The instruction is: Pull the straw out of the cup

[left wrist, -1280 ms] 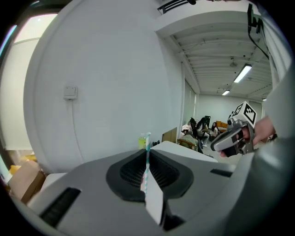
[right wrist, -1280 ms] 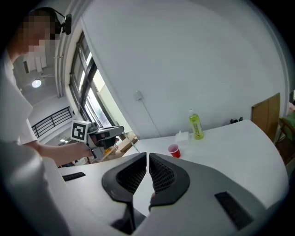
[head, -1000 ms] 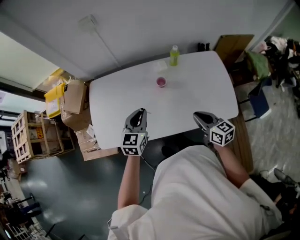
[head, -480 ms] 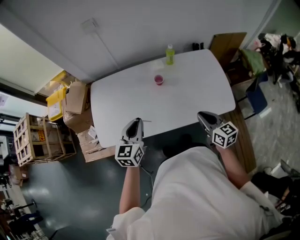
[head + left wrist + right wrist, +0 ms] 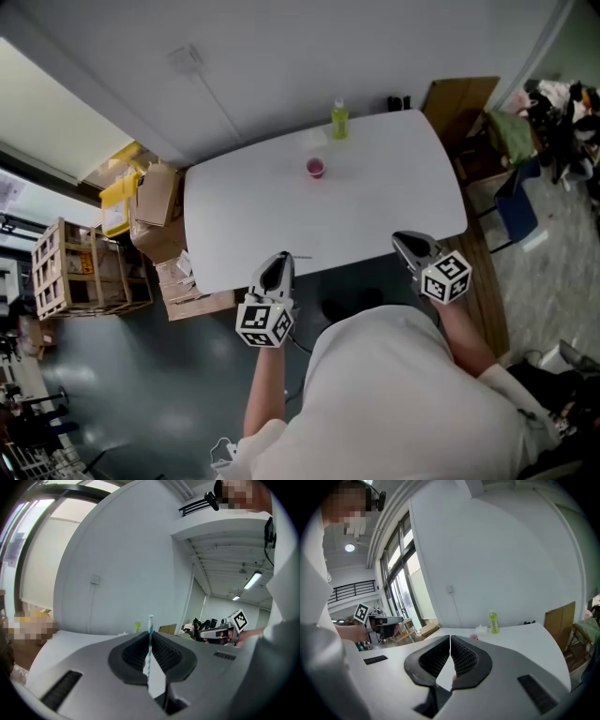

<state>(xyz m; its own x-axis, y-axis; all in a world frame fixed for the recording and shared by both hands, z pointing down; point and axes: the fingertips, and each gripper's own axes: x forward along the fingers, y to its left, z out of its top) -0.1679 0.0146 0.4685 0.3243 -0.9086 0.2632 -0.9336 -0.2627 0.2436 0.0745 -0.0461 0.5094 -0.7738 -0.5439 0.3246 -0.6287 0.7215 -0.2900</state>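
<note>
A small pink cup [image 5: 316, 167] stands far back on the white table [image 5: 394, 197], well away from both grippers. My left gripper [image 5: 278, 268] hovers at the table's front edge, shut on a white straw with teal stripes [image 5: 150, 641]. The straw stands upright between the jaws in the left gripper view and shows as a thin line [image 5: 300, 256] in the head view. My right gripper [image 5: 406, 243] hangs over the front right edge, jaws shut with nothing in them. The right gripper view shows the cup [image 5: 474, 636] beyond its own closed jaws.
A green bottle [image 5: 339, 119] and a white tissue [image 5: 314, 138] sit behind the cup near the wall. Cardboard boxes [image 5: 155, 211], a yellow crate [image 5: 117, 199] and a wooden rack [image 5: 70, 272] stand left of the table. More cardboard [image 5: 459, 105] and clutter lie at the right.
Both grippers have drawn back from the cup toward the person, off the table's front edge. The left one still carries the straw.
</note>
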